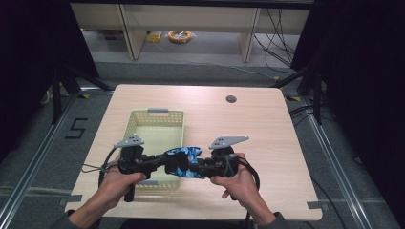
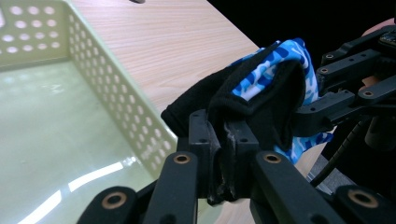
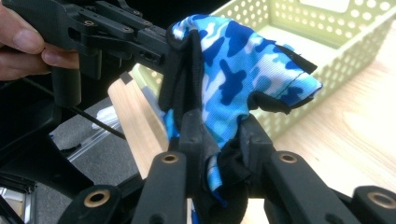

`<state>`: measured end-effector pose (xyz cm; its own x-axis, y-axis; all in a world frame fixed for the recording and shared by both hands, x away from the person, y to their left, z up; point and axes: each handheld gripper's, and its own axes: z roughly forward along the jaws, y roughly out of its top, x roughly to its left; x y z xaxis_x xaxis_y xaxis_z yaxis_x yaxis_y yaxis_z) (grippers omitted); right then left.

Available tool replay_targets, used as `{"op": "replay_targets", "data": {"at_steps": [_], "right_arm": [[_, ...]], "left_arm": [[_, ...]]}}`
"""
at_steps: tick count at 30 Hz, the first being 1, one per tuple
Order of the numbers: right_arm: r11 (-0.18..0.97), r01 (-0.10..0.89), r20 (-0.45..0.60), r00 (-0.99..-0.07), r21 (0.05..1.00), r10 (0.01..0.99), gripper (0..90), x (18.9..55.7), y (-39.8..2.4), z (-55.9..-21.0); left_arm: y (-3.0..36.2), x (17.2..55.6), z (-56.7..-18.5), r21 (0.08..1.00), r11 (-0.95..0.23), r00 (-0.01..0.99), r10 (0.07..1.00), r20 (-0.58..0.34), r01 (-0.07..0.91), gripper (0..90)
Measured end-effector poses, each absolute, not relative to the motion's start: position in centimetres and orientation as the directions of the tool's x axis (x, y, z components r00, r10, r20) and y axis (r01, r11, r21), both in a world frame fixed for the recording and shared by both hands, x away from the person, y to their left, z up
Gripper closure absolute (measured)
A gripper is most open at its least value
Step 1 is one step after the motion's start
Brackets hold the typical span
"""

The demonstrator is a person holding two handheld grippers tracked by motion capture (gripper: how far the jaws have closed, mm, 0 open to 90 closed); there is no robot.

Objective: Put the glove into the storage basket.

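Two grippers, left [image 1: 160, 164] and right [image 1: 193, 168], clamp our blue camouflage cloth [image 1: 184, 160] stretched between them, beside the basket [image 1: 157, 121].

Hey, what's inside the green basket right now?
Nothing that shows: the basket has a bare, shiny floor where visible. Its near end is covered in the high view by the blue camouflage cloth and the left tongs, so that part cannot be checked.

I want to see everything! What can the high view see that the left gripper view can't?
High view alone: the whole table, its dark round hole, the floor and both hands. Left gripper view alone: a close look at its jaws shut on the black edge of the blue camouflage cloth. Both share: the cloth, the green basket and the right gripper gripping the cloth's other end.
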<state>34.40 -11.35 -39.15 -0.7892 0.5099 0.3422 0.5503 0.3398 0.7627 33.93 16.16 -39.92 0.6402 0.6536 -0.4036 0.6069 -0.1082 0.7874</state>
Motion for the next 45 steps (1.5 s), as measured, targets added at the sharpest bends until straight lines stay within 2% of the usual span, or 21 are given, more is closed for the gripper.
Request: {"op": "replay_targets", "data": {"at_steps": [16, 24, 32, 45], "right_arm": [[0.363, 0.539, 0.363, -0.816, 0.76, 0.451, 76.3, 37.0, -5.5, -38.2], [0.383, 0.566, 0.41, -0.811, 0.73, 0.418, 76.3, 38.2, -1.8, -39.6], [0.405, 0.6, 0.442, -0.793, 0.69, 0.42, 76.4, 39.0, 0.1, -41.7], [0.423, 0.67, 0.486, -0.738, 0.61, 0.468, 76.3, 40.4, 0.6, -44.5]], "left_arm": [[22.0, 35.2, -39.0, 0.765, -0.047, 0.566, 0.702, -0.432, 0.642, 84.6], [25.3, 35.1, -40.2, 0.73, -0.034, 0.509, 0.739, -0.442, 0.683, 84.6], [26.6, 35.2, -42.1, 0.693, -0.027, 0.467, 0.758, -0.456, 0.721, 84.6], [26.1, 36.1, -44.4, 0.644, -0.062, 0.435, 0.786, -0.44, 0.763, 82.7]]}}
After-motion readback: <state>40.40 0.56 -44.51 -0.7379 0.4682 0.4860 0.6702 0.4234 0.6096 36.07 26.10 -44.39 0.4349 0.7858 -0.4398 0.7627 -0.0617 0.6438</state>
